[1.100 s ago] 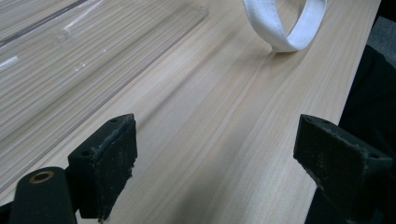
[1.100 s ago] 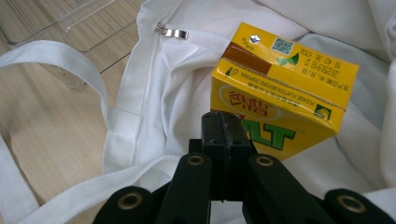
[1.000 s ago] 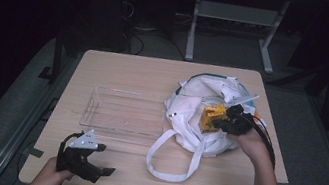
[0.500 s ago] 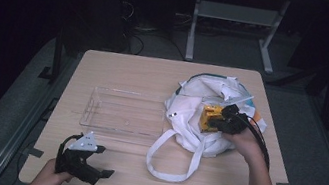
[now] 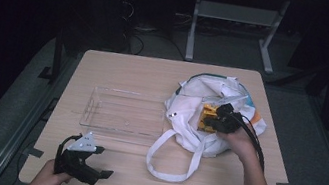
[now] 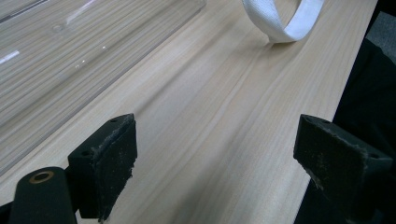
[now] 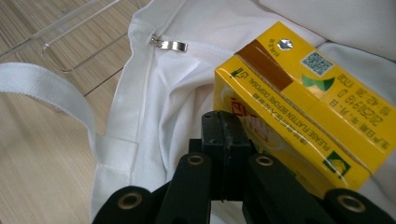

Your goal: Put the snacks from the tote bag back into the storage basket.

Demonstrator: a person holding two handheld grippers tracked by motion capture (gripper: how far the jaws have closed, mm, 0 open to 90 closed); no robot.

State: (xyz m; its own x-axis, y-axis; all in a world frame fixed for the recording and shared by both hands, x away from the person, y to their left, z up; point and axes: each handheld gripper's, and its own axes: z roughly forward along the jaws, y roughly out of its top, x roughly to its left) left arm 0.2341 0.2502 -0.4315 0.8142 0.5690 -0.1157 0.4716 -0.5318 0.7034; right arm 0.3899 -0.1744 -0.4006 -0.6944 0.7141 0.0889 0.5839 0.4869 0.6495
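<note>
A white cloth bag [image 5: 184,126] lies open on the right half of the wooden table [image 5: 130,71]. A yellow drink carton [image 5: 207,117] lies in its mouth, also seen close up as the carton [image 7: 299,98] on the white cloth [image 7: 177,93]. My right gripper [image 5: 219,118] rests at the bag's mouth; its jaws [image 7: 224,128] are shut together, tips against the carton's near side, nothing visibly between them. My left gripper [image 5: 104,162] sits low at the table's front left, its jaws [image 6: 224,154] wide open over bare wood.
A clear plastic tray [image 5: 98,112] lies left of the bag; its edge [image 6: 70,70] is ahead of the left gripper. The bag's white strap [image 5: 169,174] loops toward the front edge, and shows as the strap [image 6: 285,23]. A metal zip pull [image 7: 169,45] lies on the bag's rim.
The right gripper has shifted slightly left, closer to the carton. The left gripper has stayed where it was.
</note>
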